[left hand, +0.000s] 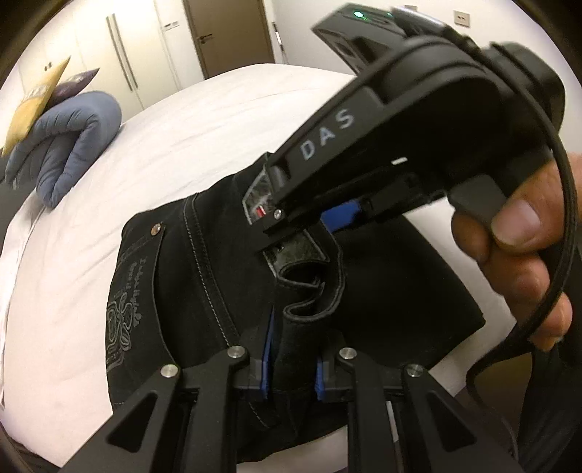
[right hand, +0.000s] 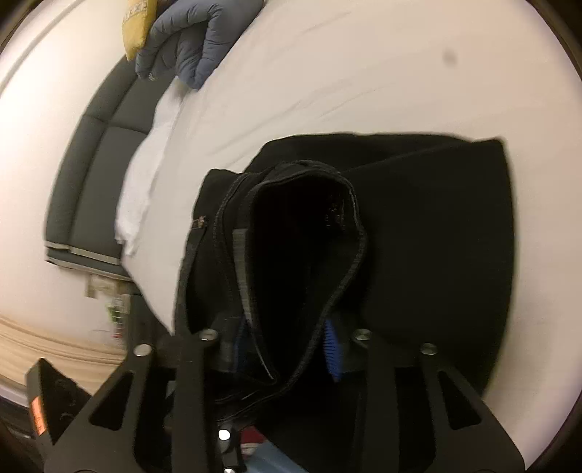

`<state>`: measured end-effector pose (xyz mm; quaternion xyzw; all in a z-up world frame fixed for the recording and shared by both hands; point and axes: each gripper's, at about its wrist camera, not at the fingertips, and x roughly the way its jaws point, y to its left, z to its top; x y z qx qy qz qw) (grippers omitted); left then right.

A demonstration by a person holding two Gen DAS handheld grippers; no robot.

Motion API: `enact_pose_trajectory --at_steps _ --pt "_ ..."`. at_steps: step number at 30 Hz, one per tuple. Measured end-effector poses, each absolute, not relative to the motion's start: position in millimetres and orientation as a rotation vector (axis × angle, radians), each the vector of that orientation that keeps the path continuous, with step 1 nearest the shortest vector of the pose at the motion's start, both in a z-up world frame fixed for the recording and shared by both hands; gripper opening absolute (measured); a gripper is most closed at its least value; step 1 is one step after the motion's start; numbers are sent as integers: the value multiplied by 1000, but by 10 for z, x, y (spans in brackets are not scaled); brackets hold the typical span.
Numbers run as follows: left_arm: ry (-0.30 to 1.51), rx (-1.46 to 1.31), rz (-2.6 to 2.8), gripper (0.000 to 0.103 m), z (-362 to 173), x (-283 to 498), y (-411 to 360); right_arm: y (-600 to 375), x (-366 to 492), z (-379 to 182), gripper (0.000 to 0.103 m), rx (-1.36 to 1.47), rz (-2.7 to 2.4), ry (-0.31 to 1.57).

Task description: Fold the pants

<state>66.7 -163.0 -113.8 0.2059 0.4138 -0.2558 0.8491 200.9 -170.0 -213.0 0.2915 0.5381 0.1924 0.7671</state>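
Black denim pants (left hand: 203, 291) lay bunched on a white bed (left hand: 218, 120), filling the middle and lower half of the left wrist view, with the waistband end raised toward both tools. At 6 o'clock in that view the left gripper (left hand: 293, 367) was closed on a fold of the fabric, its blue pads (left hand: 267, 364) pressed against the cloth on either side. A pocket with pale stitching (left hand: 125, 316) sat at 8 o'clock, a metal rivet (left hand: 156, 229) above it. From 2 o'clock the right gripper (left hand: 291, 240) reached in, held by a hand (left hand: 516, 247) at 3 o'clock, with its tip on the waistband at the centre, just beside a curled strip of hem (left hand: 309, 291). In the right wrist view the waistband (right hand: 291, 254) stood open like a mouth at the centre, and its edges ran down between that gripper's fingers (right hand: 331, 349) at 6 o'clock; the jaws stood narrowed with the cloth between them and looked clamped on it, though blur kept the contact from being sharp. The rest of the pants spread flat toward 3 o'clock. A blue-grey padded cushion (right hand: 192, 40) lay at 11 o'clock, touching a yellow one (right hand: 136, 25), well apart from the pants. A dark headboard (right hand: 98, 160) curved past 9 o'clock.
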Motion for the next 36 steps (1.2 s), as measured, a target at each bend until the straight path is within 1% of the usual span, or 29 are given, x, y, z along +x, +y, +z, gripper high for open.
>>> enact_pose_trajectory --at_steps 3,6,11,15,23,29,32,33,34,35,36 --pt "861 449 -562 18 -1100 686 -1690 -1794 1912 -2045 18 593 383 1152" --pt "847 468 -591 18 -1080 623 -1796 -1857 1858 -1901 13 532 370 1130" --pt "832 491 -627 18 -1074 541 -1975 -2191 1769 -1787 12 538 377 1112" --pt "830 508 -644 18 -1108 535 -1993 -2423 1684 -1853 12 573 364 1108" --pt "830 527 -668 19 -1181 585 -1956 -2531 1571 -1985 12 614 324 1098" --pt "849 499 -677 22 -1309 680 -1847 -2572 1552 -2137 12 619 313 1102" --pt "854 453 -686 29 -1360 757 -1733 -2664 1527 -2311 11 700 346 1078" --pt "857 435 -687 34 -1352 773 -1694 -2704 1505 -2366 12 721 372 1053" --pt "865 413 -691 42 -1347 794 -1634 -2711 1482 -2390 12 729 391 1031" --pt "884 376 -702 45 -1317 818 -1530 -2718 1463 -2395 13 732 405 1016" --pt "891 340 -716 52 -1269 832 -1426 -2723 1443 -2387 16 737 415 1005"
